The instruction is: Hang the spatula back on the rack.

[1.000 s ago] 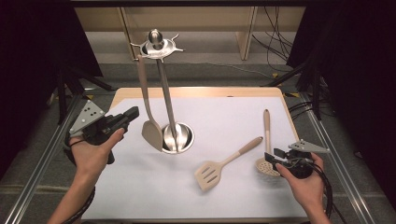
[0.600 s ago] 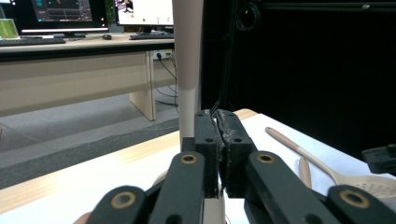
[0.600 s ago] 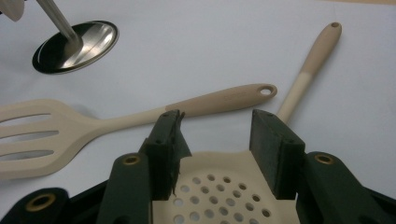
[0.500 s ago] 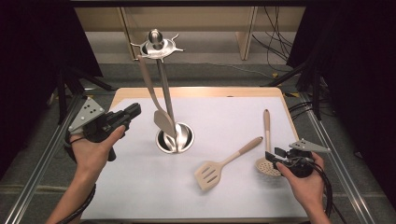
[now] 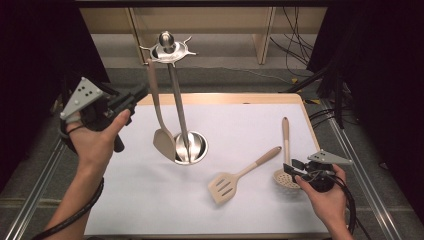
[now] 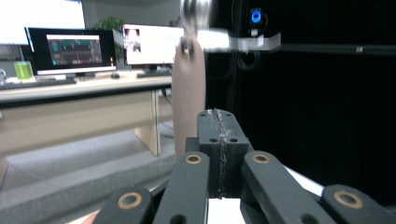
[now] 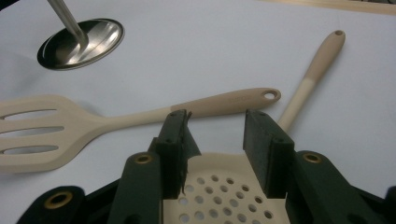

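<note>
Left claw (image 6: 219, 135) pressed closed, empty — right claw (image 7: 215, 140) gapes over skimmer (image 7: 219, 186); handle embossing unreadable.

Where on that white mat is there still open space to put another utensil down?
The near-left stretch of the white mat, in front of the rack's round base and left of the slotted turner, lies bare. So does the far-right part behind the skimmer. It is crowded near right, where the right gripper hovers over the skimmer beside the turner.

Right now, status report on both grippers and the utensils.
Left gripper shut, empty, beside hanging beige spatula on steel utensil stand. Right gripper open over perforated beige skimmer. Slotted beige turner alongside.
</note>
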`<action>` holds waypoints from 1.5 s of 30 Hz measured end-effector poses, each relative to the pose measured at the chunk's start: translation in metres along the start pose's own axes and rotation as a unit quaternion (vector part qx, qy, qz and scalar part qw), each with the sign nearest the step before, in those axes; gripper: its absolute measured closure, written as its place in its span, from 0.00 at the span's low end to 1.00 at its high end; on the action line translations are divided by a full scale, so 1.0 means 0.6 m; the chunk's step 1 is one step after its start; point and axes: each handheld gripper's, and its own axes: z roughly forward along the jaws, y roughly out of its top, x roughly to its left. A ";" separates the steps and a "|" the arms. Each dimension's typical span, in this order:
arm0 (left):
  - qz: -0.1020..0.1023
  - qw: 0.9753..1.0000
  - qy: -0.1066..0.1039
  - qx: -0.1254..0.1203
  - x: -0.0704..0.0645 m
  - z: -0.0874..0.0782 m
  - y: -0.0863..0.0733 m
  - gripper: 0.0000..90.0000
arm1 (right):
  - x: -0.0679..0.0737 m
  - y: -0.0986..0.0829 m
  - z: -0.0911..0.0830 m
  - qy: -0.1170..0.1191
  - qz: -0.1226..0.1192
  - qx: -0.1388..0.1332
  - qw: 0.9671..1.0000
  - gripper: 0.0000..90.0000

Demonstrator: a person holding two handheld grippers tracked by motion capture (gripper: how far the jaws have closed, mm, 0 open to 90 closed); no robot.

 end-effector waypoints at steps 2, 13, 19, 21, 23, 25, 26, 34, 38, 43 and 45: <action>0.001 1.000 0.001 -0.005 -0.002 0.008 0.019 0.99 | 0.006 0.000 0.002 0.005 0.020 0.008 1.000 0.67; 0.004 1.000 0.001 -0.007 -0.006 0.040 0.037 0.99 | -0.001 -0.001 0.001 0.001 0.000 0.001 1.000 0.67; 0.004 1.000 0.012 -0.010 0.003 0.042 0.041 0.99 | 0.000 -0.002 0.003 0.005 0.011 0.005 1.000 0.67; 0.006 1.000 0.013 -0.009 0.004 0.042 0.042 0.99 | -0.002 -0.001 0.003 0.001 0.000 0.000 1.000 0.67; 0.006 1.000 0.014 -0.010 0.004 0.042 0.042 0.99 | -0.001 -0.001 0.003 0.001 0.002 0.002 1.000 0.67; 0.010 1.000 0.021 -0.012 0.007 0.042 0.042 0.99 | -0.001 -0.001 0.003 0.001 0.004 0.002 1.000 0.67; 0.010 1.000 0.021 -0.012 0.007 0.042 0.042 0.99 | -0.001 -0.001 0.003 0.001 0.004 0.002 1.000 0.67; 0.013 0.999 0.027 -0.013 0.005 0.040 0.042 0.96 | -0.001 -0.001 0.003 0.001 0.002 0.002 1.000 0.67; 0.015 1.000 0.014 -0.017 -0.023 0.026 0.025 0.84 | -0.002 -0.001 0.003 0.002 0.001 0.001 1.000 0.67; 0.011 0.999 -0.040 0.033 -0.064 0.013 -0.021 0.77 | 0.000 -0.001 0.003 0.004 0.004 0.003 1.000 0.67; 0.008 0.996 -0.058 0.060 -0.072 0.013 -0.047 0.73 | 0.000 -0.001 0.002 0.004 0.003 0.003 1.000 0.67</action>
